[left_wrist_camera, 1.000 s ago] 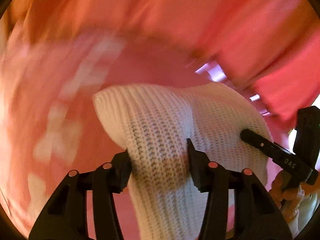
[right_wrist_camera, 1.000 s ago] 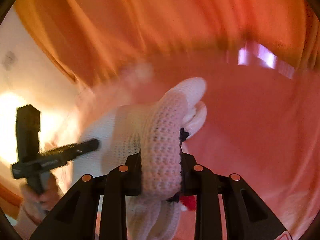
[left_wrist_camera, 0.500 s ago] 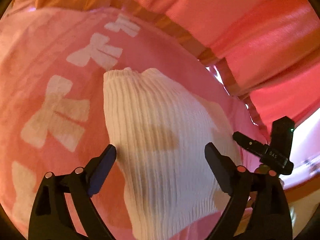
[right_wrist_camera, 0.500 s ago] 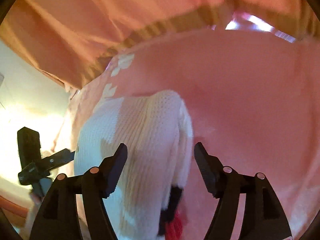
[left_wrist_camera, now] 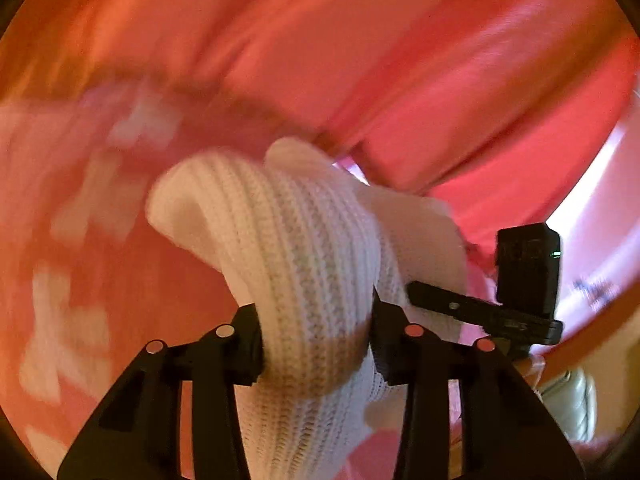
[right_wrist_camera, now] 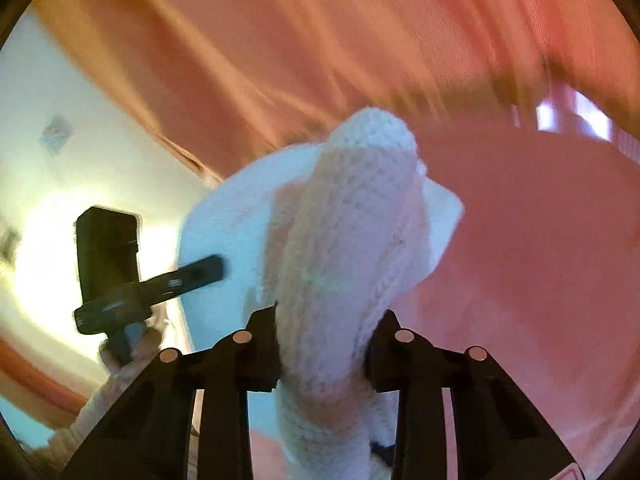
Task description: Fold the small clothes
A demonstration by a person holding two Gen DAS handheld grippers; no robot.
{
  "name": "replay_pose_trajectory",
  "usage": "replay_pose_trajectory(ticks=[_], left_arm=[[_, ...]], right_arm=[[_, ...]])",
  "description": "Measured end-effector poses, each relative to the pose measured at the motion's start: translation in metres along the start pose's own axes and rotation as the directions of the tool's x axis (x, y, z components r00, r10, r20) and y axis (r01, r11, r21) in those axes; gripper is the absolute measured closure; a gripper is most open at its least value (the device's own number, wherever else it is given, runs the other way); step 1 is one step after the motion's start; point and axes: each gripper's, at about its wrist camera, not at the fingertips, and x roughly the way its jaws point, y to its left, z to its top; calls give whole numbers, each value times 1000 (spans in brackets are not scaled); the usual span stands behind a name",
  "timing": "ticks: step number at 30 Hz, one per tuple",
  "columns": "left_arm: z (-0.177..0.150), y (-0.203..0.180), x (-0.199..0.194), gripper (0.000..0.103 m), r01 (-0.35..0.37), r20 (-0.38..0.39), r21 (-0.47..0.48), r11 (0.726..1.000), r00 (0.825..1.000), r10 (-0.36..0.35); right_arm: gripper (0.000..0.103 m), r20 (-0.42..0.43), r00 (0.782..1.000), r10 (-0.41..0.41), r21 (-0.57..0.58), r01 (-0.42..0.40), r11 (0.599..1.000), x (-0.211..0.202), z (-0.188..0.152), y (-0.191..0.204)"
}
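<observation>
A small white ribbed knit garment is bunched between the fingers of my left gripper, which is shut on it and holds it above the pink cloth. My right gripper is shut on another part of the same white knit, also lifted. The right gripper shows at the right of the left wrist view, and the left gripper at the left of the right wrist view. The garment's lower part hangs below both views.
A pink cloth with white bow shapes lies under the garment, blurred by motion. Red-orange curtains hang behind. A pale wall shows at the left of the right wrist view.
Half a second ago both grippers were open over the garment lying flat on the cloth. Now both have shut on the knit and lifted it.
</observation>
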Motion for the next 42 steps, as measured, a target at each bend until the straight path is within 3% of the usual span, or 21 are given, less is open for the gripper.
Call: replay_pose_trajectory(ticks=[3,5,7,9,10,11,13,17,18,21,25,27,29,31,32,35,36,37,40,41,42], left_arm=[[22,-4,-5,61,31,4,-18,999,1000,-31],[32,6,1,49,-46,12,-45,998,999,46],[36,33,17,32,-214,38,-131,968,975,221],[31,63,36,30,-370,-12,-198,908,927,375],[27,73,42,31,-417,-48,-216,883,908,417],[20,79,41,31,-423,-60,-237,874,905,422],[9,75,33,31,-392,-46,-239,888,918,393],[-15,58,24,18,-396,-77,-181,900,918,388],[-26,52,23,18,-395,-87,-171,903,919,385],[-49,27,23,18,-382,-114,-139,914,923,369],[-57,-27,33,18,-288,-107,-23,957,953,284],[-68,-57,47,15,-251,-125,94,963,957,262],[-83,-82,62,15,-252,-124,237,938,950,287],[-104,-107,85,15,-250,-130,401,881,937,325],[-111,-113,92,15,-244,-133,446,861,933,334],[-132,-126,125,15,-283,-106,583,761,903,416],[-133,-125,133,15,-297,-101,591,751,896,433],[-132,-121,140,25,-306,-107,583,753,890,444],[-120,-101,156,77,-351,-154,500,791,864,480],[-110,-92,150,90,-352,-165,441,826,872,460],[-100,-89,138,90,-342,-160,387,856,889,428]], right_arm=[[70,59,998,-23,-34,25,999,-25,19,19],[58,56,998,-32,-41,34,999,-15,33,9],[55,62,985,-159,-35,162,986,10,43,-25],[53,49,939,-341,4,341,940,26,46,-62],[52,15,929,-370,34,369,929,27,46,-76],[52,-9,934,-358,69,358,931,24,44,-88],[51,-39,962,-271,109,273,956,8,29,-103],[46,-184,970,-157,97,177,980,8,-9,-109],[46,-235,970,-70,148,107,983,16,-22,-113],[46,-312,950,31,226,42,973,37,-32,-109],[46,-292,956,33,168,17,986,34,-27,-79],[49,-268,962,52,191,0,982,27,-26,-79],[49,-248,968,49,219,6,976,17,-24,-85],[49,-226,974,-11,223,63,973,7,-23,-94],[49,-218,975,-40,221,89,971,4,-21,-98],[49,-204,975,-82,233,130,964,-7,-19,-111],[49,-203,975,-90,235,137,962,-6,-18,-115],[49,-205,974,-100,231,148,962,-7,-19,-117],[49,-209,970,-123,208,167,964,-10,-21,-124],[49,-210,969,-131,200,174,964,-9,-21,-124],[49,-210,968,-139,191,180,965,-10,-22,-125]])
